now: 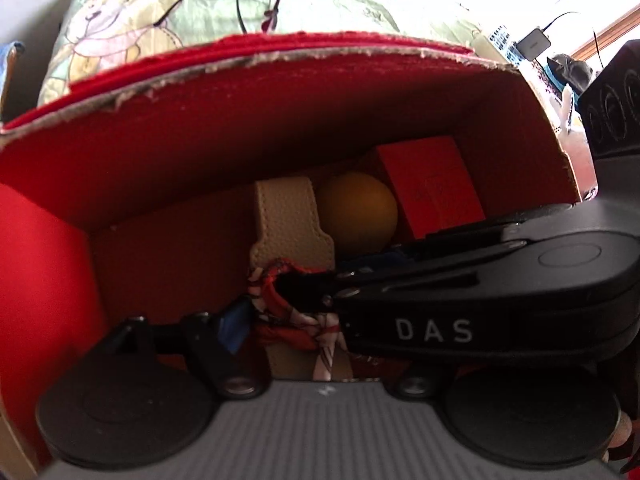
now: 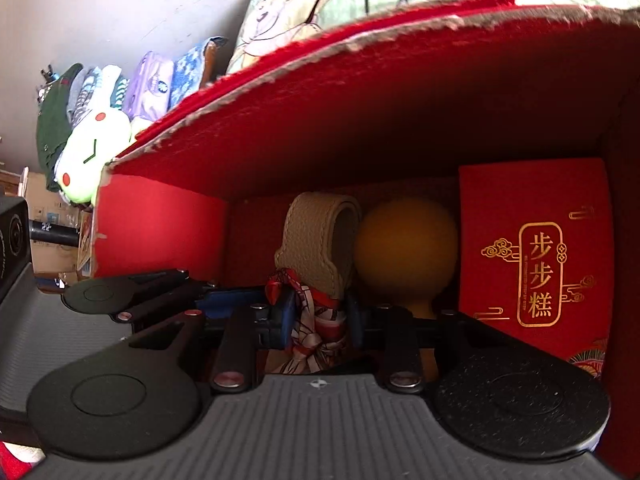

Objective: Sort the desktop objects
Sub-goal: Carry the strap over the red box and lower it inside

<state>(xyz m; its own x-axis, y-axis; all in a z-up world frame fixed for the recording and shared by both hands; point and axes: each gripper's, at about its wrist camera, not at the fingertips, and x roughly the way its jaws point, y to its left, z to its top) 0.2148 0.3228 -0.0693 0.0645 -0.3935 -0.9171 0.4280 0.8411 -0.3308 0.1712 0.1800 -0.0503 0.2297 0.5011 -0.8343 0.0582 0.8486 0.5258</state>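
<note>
Both grippers reach into a red cardboard box. A beige leather strap with a red patterned scarf tied to it lies on the box floor. My right gripper is shut on the scarf between blue pads. My left gripper also holds the scarf; the right gripper crosses over it from the right. An orange ball and a red packet lie beside the strap.
The box has a torn upper rim. Behind it lies a patterned pillow with black-framed glasses on it. Folded cloths and a green plush toy are stacked at the left in the right wrist view. A black speaker stands at right.
</note>
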